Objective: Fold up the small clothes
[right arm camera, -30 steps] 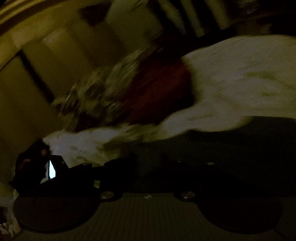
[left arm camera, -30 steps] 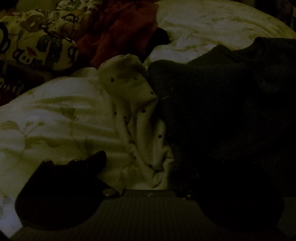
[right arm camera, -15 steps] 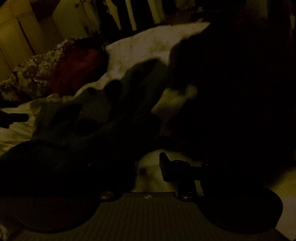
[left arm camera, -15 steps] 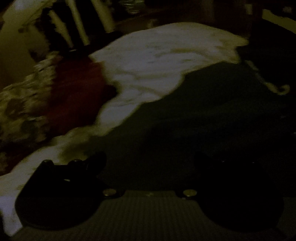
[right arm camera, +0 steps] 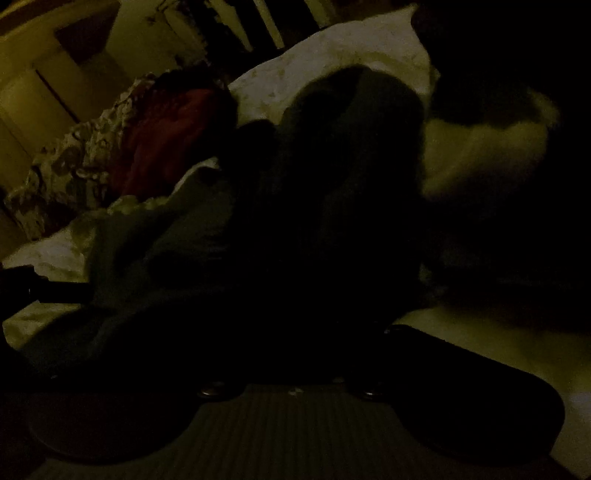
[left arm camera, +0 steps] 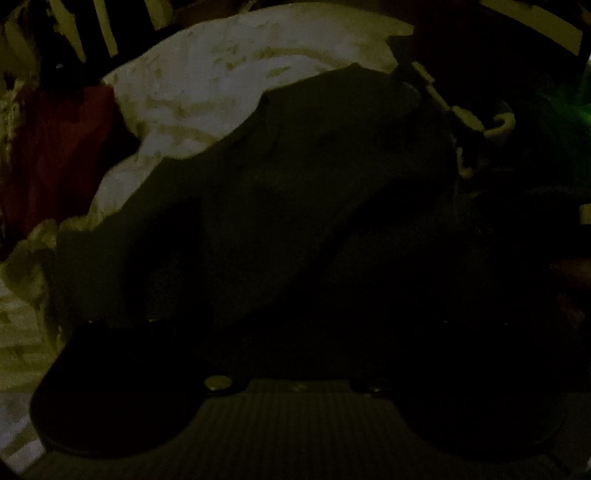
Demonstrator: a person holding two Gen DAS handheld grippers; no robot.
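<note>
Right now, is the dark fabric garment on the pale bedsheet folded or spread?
Neither: the dark fabric garment lies bunched, rumpled into humps over the pale bedsheet.

Pale floral bedsheet [left arm camera: 221, 74], perhaps wooden slats [right arm camera: 266, 14].

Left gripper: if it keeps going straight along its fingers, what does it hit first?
Most likely the dark garment, which fills the middle of the left wrist view right ahead of the left gripper. The pale bedsheet lies beyond it. The picture is very dark, so depth is unclear.
</note>
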